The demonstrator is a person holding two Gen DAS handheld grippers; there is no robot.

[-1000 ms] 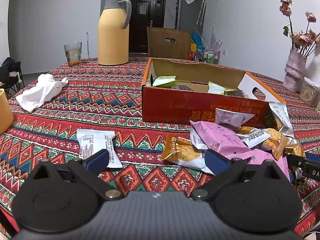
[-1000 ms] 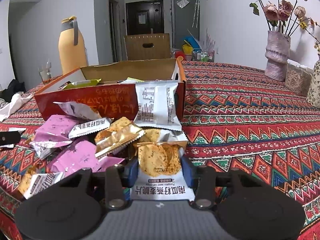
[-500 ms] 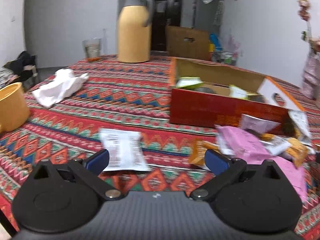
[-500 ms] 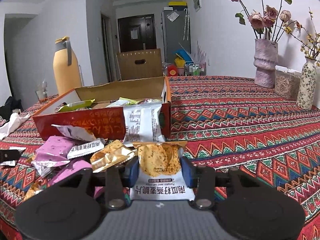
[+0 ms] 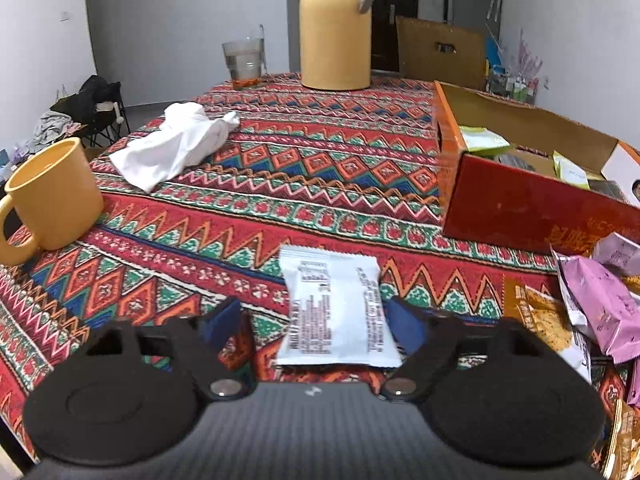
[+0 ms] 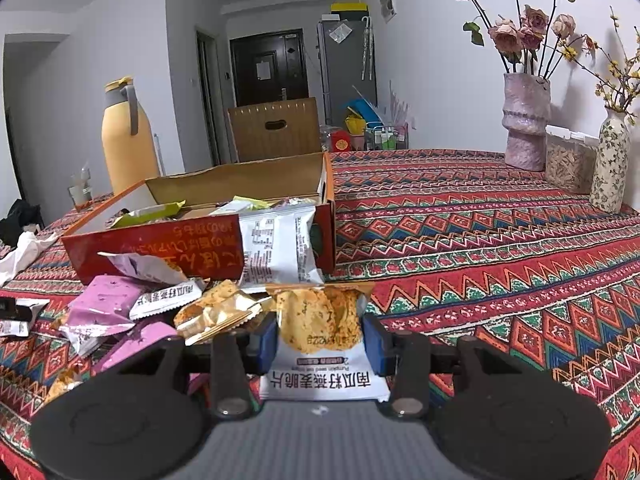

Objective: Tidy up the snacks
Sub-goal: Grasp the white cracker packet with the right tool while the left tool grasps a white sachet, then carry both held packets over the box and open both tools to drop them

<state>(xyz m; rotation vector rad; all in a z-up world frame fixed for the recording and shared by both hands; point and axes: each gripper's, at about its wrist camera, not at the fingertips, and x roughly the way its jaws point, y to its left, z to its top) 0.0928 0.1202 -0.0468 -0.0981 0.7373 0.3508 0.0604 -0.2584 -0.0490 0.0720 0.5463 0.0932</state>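
My left gripper [image 5: 316,322] is open low over the table, its blue pads either side of a white snack packet [image 5: 336,308] lying flat on the patterned cloth. My right gripper [image 6: 320,342] is shut on an oat cracker packet [image 6: 320,344], held above the table in front of the red cardboard box [image 6: 168,246]. The box [image 5: 532,204] holds several packets. A pile of pink, gold and white snack packets [image 6: 132,308] lies in front of it, also at the right in the left wrist view [image 5: 592,308]. A white packet [image 6: 278,248] leans against the box's front.
A yellow mug [image 5: 52,200] stands at the left edge, a crumpled white cloth [image 5: 176,144] behind it. A yellow thermos [image 5: 336,28] and a glass [image 5: 245,62] stand at the far end. Vases of flowers [image 6: 526,120] and a jar [image 6: 568,164] stand at the far right.
My left gripper swung left and lowered until the white packet sits between its open fingers. My right gripper lifted the cracker packet up and back from the pile.
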